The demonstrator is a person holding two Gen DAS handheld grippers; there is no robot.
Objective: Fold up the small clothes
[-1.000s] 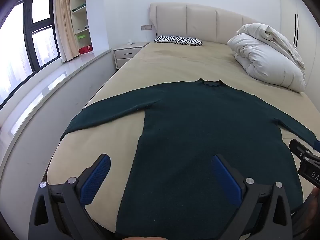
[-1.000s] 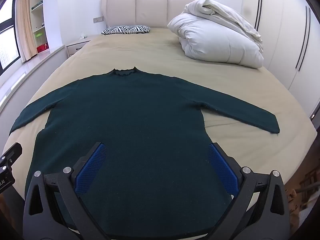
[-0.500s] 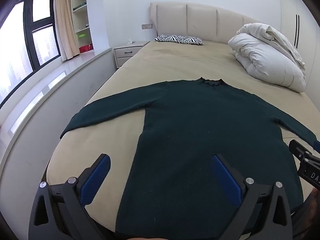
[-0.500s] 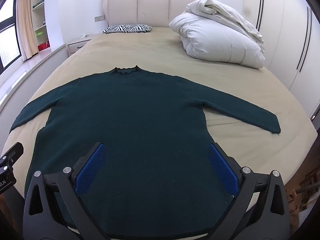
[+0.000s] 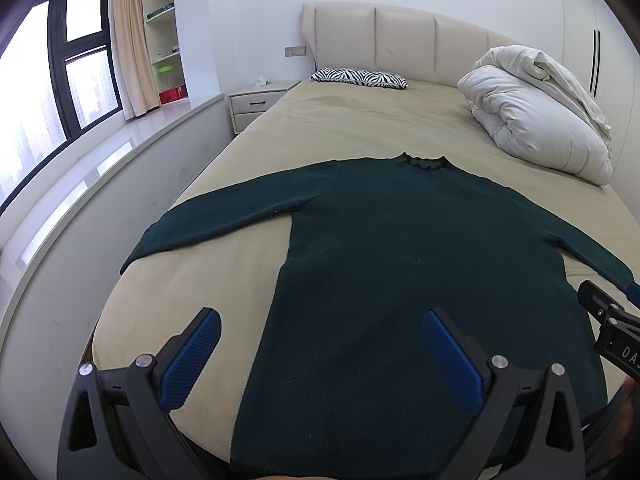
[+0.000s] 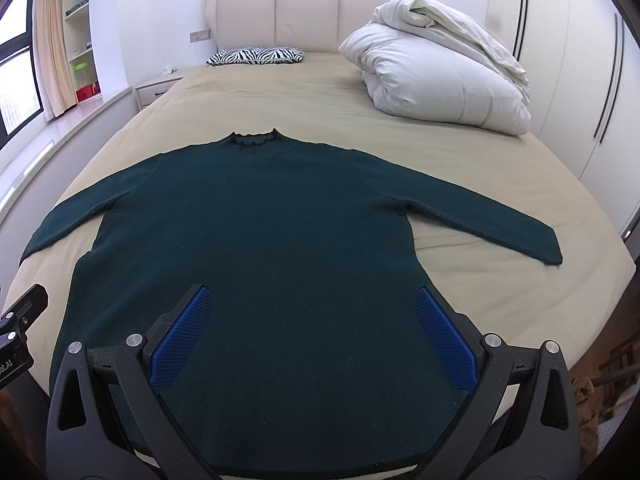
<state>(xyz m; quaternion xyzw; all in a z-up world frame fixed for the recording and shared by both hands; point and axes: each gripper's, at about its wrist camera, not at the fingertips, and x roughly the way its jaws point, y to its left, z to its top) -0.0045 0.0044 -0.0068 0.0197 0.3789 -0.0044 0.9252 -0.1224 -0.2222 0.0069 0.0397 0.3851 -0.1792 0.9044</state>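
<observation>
On the beige bed (image 6: pixel 320 92) a dark green sweater (image 6: pixel 256 240) is lying flat with sleeves spread; its hem is being hidden behind the tongs. Both the left gripper (image 5: pixel 320 356) and the right gripper (image 6: pixel 312 338) are hovering wide open, gripping nothing. One sleeve end is being cut off behind the other tool in the left view.

A dark green knit sweater (image 6: pixel 256 240) lies flat and unfolded on the bed (image 6: pixel 320 92), its frilled collar toward the headboard end and its hem at the foot edge. Both long sleeves angle outward, the left cuff reaching the bed's left edge, the right cuff near the right edge.
</observation>
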